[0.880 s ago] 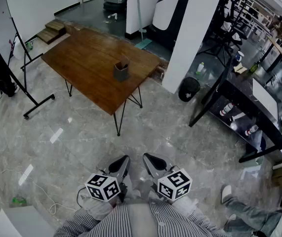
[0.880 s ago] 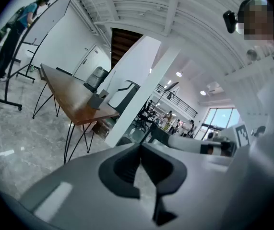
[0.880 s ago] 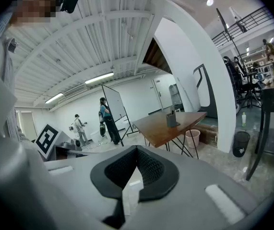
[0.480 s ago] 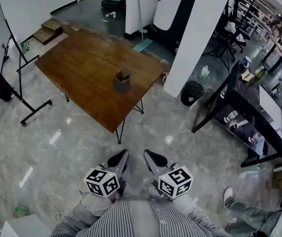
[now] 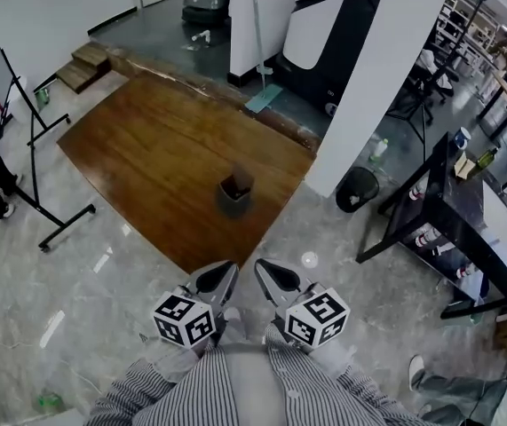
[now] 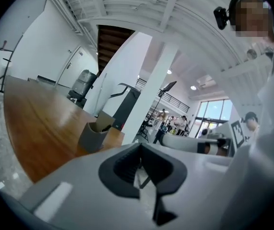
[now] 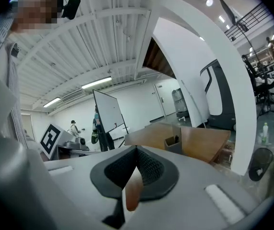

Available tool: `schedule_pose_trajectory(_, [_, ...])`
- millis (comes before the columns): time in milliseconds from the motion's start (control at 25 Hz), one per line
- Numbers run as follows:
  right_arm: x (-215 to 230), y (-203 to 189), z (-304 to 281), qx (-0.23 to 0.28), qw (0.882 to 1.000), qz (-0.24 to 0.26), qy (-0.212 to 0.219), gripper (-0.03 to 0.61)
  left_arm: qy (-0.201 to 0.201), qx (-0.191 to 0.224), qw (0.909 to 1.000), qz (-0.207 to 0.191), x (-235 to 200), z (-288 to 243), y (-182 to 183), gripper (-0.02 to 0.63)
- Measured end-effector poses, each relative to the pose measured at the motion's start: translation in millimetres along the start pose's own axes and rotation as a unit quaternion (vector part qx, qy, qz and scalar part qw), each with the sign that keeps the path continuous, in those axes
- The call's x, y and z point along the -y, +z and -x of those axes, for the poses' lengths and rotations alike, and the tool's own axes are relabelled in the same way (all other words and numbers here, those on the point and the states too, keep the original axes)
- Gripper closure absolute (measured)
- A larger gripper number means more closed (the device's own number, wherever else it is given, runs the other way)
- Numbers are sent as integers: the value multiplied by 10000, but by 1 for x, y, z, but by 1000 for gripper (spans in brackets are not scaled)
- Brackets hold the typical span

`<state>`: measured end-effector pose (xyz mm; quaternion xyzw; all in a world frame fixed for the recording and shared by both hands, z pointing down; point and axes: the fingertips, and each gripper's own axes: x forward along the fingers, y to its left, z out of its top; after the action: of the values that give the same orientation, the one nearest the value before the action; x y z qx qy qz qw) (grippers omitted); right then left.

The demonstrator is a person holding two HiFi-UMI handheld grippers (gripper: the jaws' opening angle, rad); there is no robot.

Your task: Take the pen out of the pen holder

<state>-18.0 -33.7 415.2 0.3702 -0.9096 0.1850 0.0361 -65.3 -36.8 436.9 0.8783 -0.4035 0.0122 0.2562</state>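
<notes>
Head view alone: left hand-held gripper (image 5: 221, 276), right hand-held gripper (image 5: 269, 275), both closed, short of pen holder (image 5: 234, 194).

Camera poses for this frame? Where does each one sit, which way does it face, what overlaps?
Head view: on the person's head, looking steeply down at the wooden table and pen holder; shows left gripper, right gripper, striped sleeves.
Left gripper view: on the left gripper, looking along its shut fingers towards the pen holder; right gripper at right.
Right gripper view: on the right gripper, looking along its fingers at the pen holder; left gripper at left.
Shared: all three see the pen holder.
</notes>
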Motion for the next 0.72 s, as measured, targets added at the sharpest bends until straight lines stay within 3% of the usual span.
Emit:
schedule_pose_trajectory(400, [34,2,-40,-303,9992,-230,-135,580,-133,-149,9998,-65,-38,-44,24,606])
schedule_pose_trajectory(720, [52,13,-48,-461,9985,-287,12,580,105,-183,9998,16,-54,-64,36,606])
